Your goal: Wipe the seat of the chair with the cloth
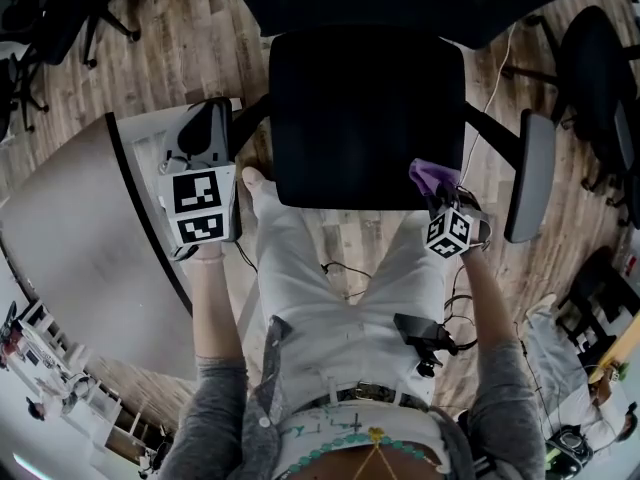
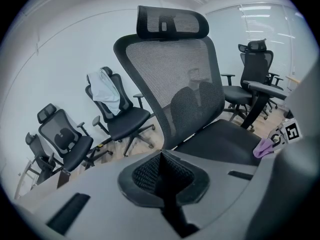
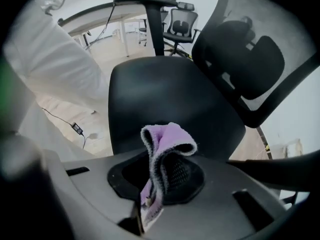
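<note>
My right gripper [image 3: 152, 186] has its dimpled black pads pinched tight on the cloth [image 3: 167, 140], a fuzzy lilac knit with a grey edge that curls over in a soft loop above the jaws. In the head view the cloth sits at the lower right corner of the seat [image 1: 365, 118], a smooth, matte black, rounded-square pad. I can't tell whether it touches. My left gripper [image 2: 162, 176] is closed on nothing, its pads meeting in a seam, and faces the mesh backrest [image 2: 175, 74].
</note>
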The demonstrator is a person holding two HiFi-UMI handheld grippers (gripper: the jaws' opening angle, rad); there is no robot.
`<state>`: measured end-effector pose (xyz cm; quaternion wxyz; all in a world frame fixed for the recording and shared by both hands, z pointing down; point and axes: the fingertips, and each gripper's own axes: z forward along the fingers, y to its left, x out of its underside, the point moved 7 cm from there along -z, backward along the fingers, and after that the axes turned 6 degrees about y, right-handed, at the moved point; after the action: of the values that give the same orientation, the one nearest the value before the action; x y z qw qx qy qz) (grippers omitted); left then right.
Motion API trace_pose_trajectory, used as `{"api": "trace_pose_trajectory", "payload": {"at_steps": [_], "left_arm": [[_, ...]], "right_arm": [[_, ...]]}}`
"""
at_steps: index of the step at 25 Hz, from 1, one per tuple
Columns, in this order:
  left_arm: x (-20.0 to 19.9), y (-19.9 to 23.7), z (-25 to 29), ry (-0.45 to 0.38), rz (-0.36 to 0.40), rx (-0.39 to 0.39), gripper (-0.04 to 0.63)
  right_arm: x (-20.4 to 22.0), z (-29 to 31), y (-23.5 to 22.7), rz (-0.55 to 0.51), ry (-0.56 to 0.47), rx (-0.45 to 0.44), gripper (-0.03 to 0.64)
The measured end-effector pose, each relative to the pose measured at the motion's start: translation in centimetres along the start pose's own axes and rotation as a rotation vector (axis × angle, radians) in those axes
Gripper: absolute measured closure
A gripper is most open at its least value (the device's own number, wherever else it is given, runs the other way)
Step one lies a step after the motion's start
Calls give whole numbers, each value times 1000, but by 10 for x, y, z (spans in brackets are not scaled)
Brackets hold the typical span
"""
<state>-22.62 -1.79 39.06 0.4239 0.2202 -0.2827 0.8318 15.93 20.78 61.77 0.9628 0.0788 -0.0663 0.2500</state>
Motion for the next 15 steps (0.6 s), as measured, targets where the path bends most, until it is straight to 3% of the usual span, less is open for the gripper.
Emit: {"api": "trace_pose_trajectory", "payload": {"at_steps": [3,8,15], "left_arm": [[1,0,-1,-1,-5,8,586],[1,0,-2,-2,-6,9,586],[1,2,-3,-3,-16,23,586]], "right_arm": [[-42,-17,11,-57,-143,-20,569],[-138,-22,47,-267,-325,-111,569],[-238,4,118,-548,-394,-215,569]]}}
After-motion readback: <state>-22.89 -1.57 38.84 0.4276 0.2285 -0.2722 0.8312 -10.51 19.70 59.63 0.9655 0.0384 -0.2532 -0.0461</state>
